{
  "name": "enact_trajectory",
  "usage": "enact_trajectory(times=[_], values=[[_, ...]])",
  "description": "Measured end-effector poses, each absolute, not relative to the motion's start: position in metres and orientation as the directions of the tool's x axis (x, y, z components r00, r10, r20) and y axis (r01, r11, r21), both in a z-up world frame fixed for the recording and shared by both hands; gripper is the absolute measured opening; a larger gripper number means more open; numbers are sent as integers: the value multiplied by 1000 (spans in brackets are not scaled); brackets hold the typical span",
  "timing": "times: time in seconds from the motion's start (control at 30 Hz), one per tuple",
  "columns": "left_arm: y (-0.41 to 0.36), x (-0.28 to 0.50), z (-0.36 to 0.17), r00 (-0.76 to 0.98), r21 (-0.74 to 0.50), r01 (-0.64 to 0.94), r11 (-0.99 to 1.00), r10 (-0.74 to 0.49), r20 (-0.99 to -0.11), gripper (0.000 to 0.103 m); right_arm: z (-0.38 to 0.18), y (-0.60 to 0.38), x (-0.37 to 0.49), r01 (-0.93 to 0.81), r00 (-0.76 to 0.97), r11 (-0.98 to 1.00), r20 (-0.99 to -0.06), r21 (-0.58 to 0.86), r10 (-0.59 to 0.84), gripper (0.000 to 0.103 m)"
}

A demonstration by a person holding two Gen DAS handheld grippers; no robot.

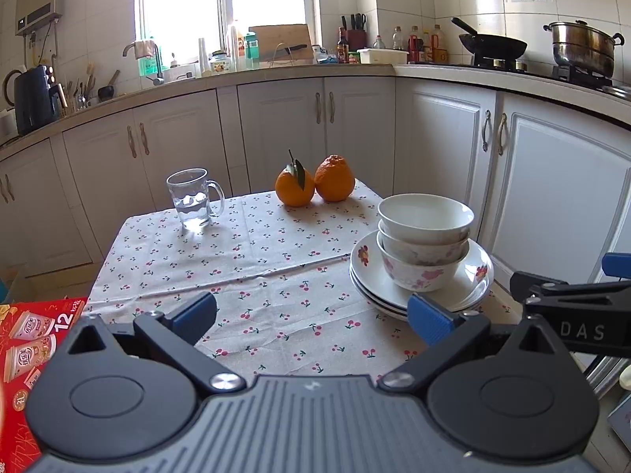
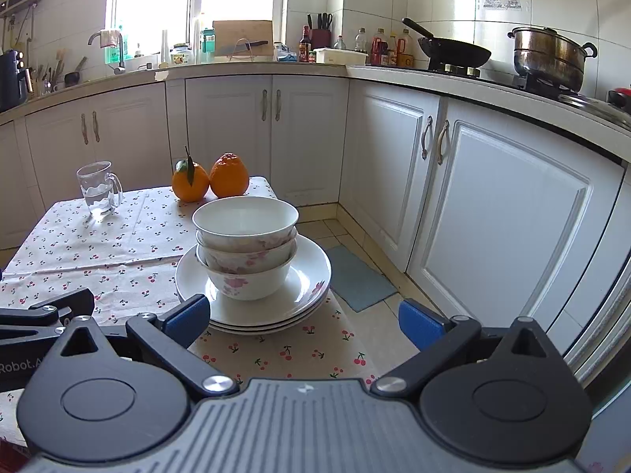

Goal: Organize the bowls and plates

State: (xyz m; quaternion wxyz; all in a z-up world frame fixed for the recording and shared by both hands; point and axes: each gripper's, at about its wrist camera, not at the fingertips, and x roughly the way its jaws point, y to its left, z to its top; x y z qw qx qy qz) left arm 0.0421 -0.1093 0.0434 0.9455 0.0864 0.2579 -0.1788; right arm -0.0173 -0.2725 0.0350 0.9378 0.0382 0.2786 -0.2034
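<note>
Lighting: daylight, bright, entering through the window (image 1: 224,8) at the far wall; the panes are blown out to plain white in both views.

Shadows: soft; the oranges (image 1: 313,185) and glass mug (image 1: 193,199) cast faint shadows toward the camera on the tablecloth (image 1: 236,268).

Glare: highlights on the steel pot (image 2: 550,57) and the wall tiles beside it.

Sharpness: mid-field crisp; cherry print legible. No motion blur.

Distortion: strong fisheye; the kitchen counter (image 2: 453,79) edge and cabinet doors (image 2: 501,213) bow. Dark vignette at upper corners.
</note>
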Motion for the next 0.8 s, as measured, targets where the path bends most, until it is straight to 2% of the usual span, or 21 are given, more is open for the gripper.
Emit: enact_trajectory(times=[0.8], values=[[-110,43,43,802,68,384,921,-295,-520,102,38,-272,-18,411,759,910,-535,-50,-372,103]])
